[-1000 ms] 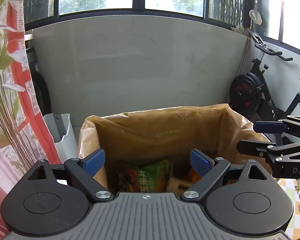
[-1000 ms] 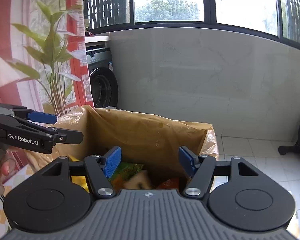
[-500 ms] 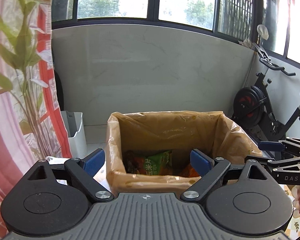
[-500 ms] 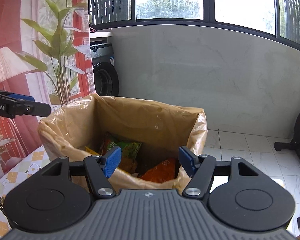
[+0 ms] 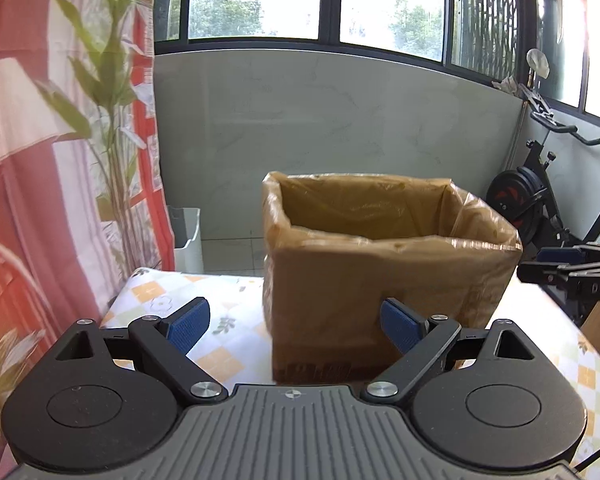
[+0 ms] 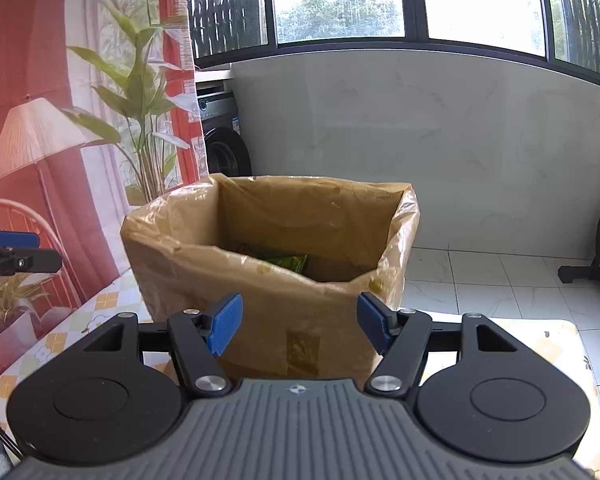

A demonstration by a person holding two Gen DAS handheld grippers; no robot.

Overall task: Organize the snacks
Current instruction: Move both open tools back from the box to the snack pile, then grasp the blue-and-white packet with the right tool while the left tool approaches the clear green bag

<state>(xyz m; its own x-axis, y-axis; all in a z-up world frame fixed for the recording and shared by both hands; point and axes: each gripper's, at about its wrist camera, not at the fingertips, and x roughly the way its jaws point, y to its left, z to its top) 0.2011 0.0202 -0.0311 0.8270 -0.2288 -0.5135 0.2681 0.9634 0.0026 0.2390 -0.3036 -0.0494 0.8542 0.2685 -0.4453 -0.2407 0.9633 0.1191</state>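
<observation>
Brown cardboard box (image 5: 384, 280), lined with a crinkled plastic bag, stands upright on the checked worktop (image 5: 220, 344), mouth up. Only a corner of a green snack packet (image 6: 284, 261) shows inside; the rest is hidden by the near wall. Left tool (image 5: 296, 324) and right tool (image 6: 298, 326) hover before it, jaws wide, empty.
</observation>
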